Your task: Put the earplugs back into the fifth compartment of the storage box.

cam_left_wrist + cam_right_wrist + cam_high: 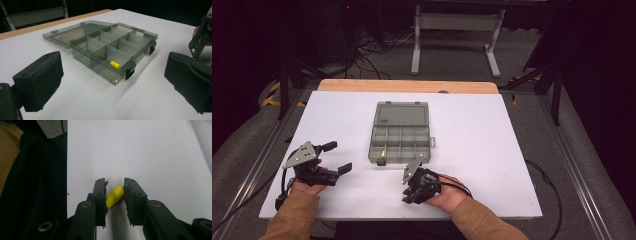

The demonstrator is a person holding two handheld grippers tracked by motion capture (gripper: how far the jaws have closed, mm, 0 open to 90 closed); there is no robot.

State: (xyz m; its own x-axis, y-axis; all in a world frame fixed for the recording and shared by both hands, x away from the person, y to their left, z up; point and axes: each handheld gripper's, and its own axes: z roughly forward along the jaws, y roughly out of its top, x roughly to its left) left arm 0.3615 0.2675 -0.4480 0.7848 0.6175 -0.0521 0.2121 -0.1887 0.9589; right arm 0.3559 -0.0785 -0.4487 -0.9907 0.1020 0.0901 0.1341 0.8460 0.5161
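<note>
The room is dark, with a grey floor [452, 55] beyond the bench and black cables [372, 47] trailing over it. A pale metal frame [457, 30] on two feet stands on that floor behind the bench, and black-and-yellow tape [272, 95] marks the floor at the far left.

The bench [492, 140] has a flat white top with a strip of bare wood [407, 85] along its far edge. The white surface is plain and clean around the things on it.

Near the middle of the bench lies a smoky clear box [400, 132], its lid folded back flat toward the far edge. Dividers split it into small compartments, and two black latches sit on its near wall. A yellow peg [115, 64] lies in the near corner compartment.

The left claw [340, 157] rests at the near left of the bench, well apart from the box, jaws wide apart with nothing between them.

The right claw [408, 194] is low over the near edge of the bench, just before the box. In the right gripper view its jaws are drawn in on a second yellow peg [115, 196], which lies slanted between the pads and touches both.
</note>
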